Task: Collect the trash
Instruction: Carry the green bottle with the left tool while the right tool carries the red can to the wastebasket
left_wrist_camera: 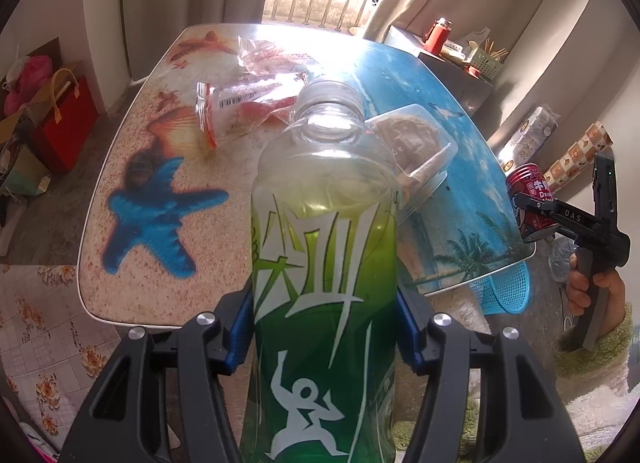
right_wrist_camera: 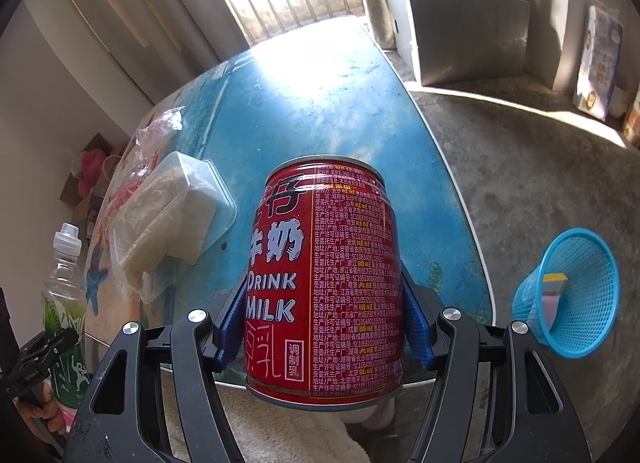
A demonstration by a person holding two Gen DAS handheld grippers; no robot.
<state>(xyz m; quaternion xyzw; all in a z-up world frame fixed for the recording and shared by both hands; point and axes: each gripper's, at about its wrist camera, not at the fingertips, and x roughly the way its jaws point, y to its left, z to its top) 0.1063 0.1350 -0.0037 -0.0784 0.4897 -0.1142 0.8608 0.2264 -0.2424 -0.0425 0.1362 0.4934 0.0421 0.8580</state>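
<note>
we hold a bottle point(left_wrist_camera: 324, 263) pinched in the left gripper point(left_wrist_camera: 324, 347) and a milk can point(right_wrist_camera: 324, 283) pinched in the right gripper point(right_wrist_camera: 324, 327), both above the table point(right_wrist_camera: 320, 103) edge. risks — the smooth can slipping, or either piece missing the small basket point(right_wrist_camera: 576, 303) on the floor, which could tip.

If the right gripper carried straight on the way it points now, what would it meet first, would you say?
Probably the blue table top. The right gripper, its jaws shut on the red milk can, points down over the table's near end, with bare surface ahead. The clear plastic box lies off to the left; depth is uncertain.
</note>
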